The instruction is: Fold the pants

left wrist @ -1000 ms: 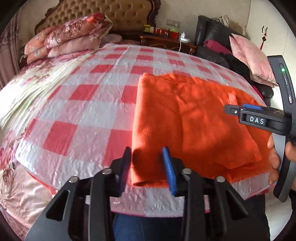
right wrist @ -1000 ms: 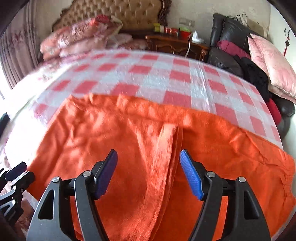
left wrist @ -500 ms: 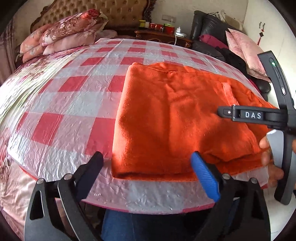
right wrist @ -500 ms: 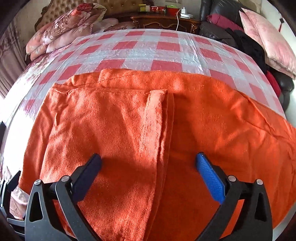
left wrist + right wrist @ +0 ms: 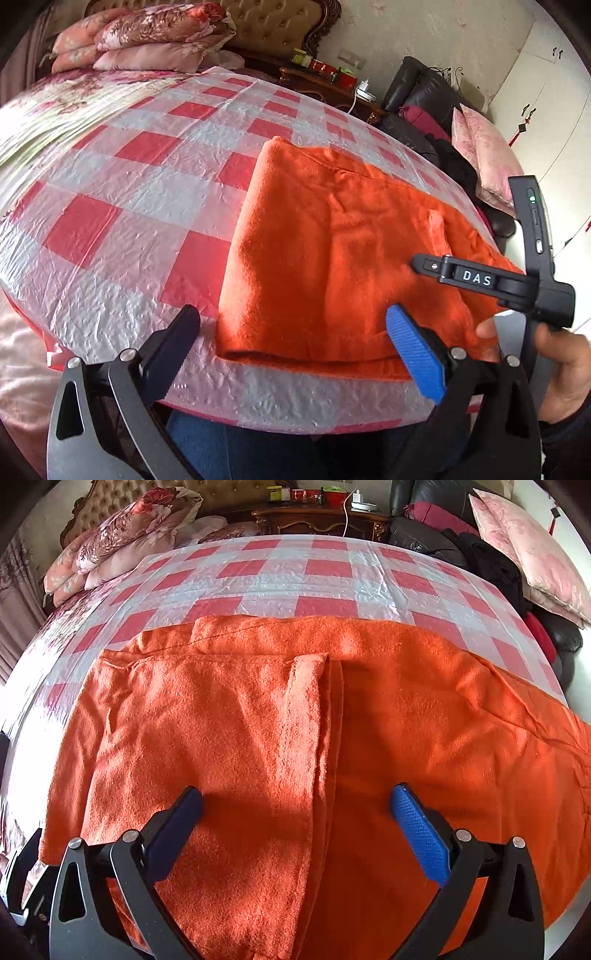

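The orange pants (image 5: 332, 251) lie folded on a red-and-white checked plastic cover (image 5: 140, 192) over the bed. My left gripper (image 5: 291, 332) is open and empty, just in front of the pants' near left folded corner. My right gripper (image 5: 295, 808) is open and empty, low over the pants (image 5: 258, 738), straddling the edge of the folded-over layer. The right gripper's body (image 5: 517, 280) shows at the right of the left wrist view, held in a hand.
Pink floral quilts (image 5: 147, 40) are stacked by the headboard. A wooden nightstand (image 5: 317, 517) with small items stands behind the bed. A dark sofa (image 5: 436, 99) with pink cushions (image 5: 528, 550) and clothes is on the right. The bed's near edge (image 5: 258, 406) is close to me.
My left gripper has let go of the pants' corner, opened wide and drawn back. My right gripper has opened wider and come lower over the pants.
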Action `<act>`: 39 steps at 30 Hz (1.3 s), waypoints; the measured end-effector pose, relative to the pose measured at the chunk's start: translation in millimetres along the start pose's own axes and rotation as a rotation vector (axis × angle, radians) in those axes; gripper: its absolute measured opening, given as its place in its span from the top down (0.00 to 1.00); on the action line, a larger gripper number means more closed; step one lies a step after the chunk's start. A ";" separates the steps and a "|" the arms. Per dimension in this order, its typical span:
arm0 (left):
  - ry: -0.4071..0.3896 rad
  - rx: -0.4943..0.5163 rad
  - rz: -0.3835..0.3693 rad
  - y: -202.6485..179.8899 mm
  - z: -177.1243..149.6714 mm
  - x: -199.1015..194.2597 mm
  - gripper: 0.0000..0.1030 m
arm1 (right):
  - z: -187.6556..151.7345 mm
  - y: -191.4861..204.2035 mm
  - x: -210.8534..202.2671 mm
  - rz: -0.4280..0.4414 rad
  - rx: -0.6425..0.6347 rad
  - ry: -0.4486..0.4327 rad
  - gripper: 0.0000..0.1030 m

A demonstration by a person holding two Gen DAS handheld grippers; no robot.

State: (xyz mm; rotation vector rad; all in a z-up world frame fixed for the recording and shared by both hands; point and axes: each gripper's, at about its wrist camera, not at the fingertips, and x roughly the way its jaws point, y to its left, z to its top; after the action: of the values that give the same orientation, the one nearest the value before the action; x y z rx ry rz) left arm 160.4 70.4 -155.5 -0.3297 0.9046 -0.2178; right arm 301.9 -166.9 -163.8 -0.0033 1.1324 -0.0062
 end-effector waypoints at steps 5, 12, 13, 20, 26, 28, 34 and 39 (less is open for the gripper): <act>-0.047 -0.039 -0.029 12.7 7.3 -16.8 0.26 | 0.6 23.8 -46.1 -0.040 -0.162 -0.198 0.15; 0.012 -0.181 -0.120 45.6 6.5 -19.6 0.44 | -13.2 53.8 -21.8 -0.009 -0.296 -0.088 0.63; 0.023 -0.201 -0.135 49.6 5.3 -19.5 0.46 | -15.4 52.9 -15.6 -0.010 -0.296 -0.062 0.64; 0.120 -0.495 -0.393 89.7 -5.4 -7.8 0.49 | -20.0 47.9 -12.8 0.016 -0.262 -0.074 0.64; 0.206 -0.725 -0.598 114.8 -15.8 16.3 0.59 | -21.1 49.3 -13.1 0.008 -0.264 -0.080 0.63; 0.227 -0.749 -0.606 117.2 -19.5 20.7 0.67 | -21.4 48.2 -14.2 0.013 -0.258 -0.077 0.63; 0.196 -0.688 -0.555 111.2 -14.6 10.7 0.85 | -19.6 46.6 -12.7 0.025 -0.250 -0.066 0.63; 0.129 -0.515 -0.456 84.5 6.9 -12.3 0.89 | -12.7 44.8 -10.9 0.032 -0.242 -0.029 0.59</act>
State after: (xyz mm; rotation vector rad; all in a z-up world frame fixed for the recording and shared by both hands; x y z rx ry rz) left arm 162.4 154.0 -173.8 -1.0129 0.9978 -0.4295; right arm 285.9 -122.0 -159.6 -0.1998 1.0985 0.1591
